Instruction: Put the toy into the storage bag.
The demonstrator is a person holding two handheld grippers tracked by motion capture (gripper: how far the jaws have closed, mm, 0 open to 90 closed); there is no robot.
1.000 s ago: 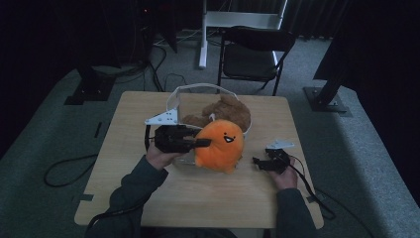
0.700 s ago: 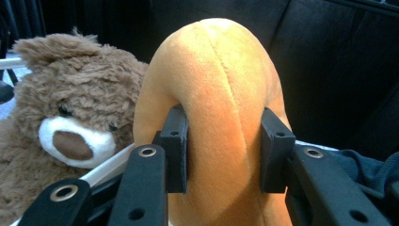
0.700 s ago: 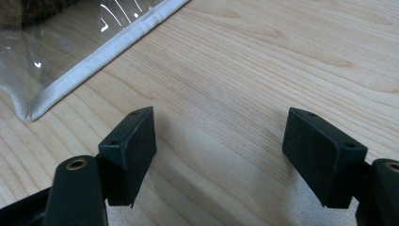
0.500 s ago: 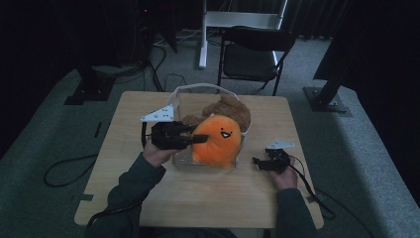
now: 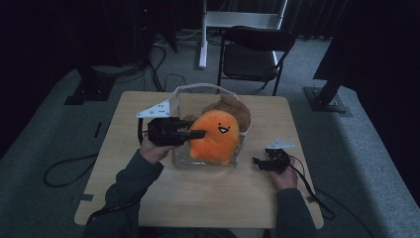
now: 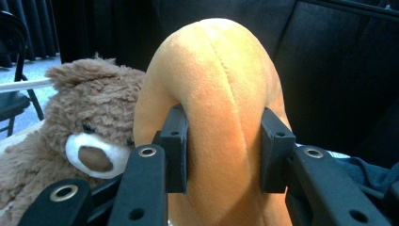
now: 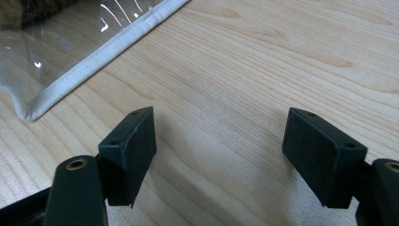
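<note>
From the high view, the left gripper [image 5: 195,134] clamps the orange plush [image 5: 215,136] at the clear bag [image 5: 198,88], beside the brown teddy bear [image 5: 233,108]. The left gripper view shows its pads [image 6: 176,141] squeezing the plush. In the right gripper view the right gripper [image 7: 219,155] idles wide over the table [image 7: 263,61]. Likely next: lowering the plush inside, then releasing

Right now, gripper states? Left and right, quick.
Left gripper: shut on the orange plush toy, pads pressed into its sides.
Right gripper: open, holding nothing, over the bare wooden table.
</note>
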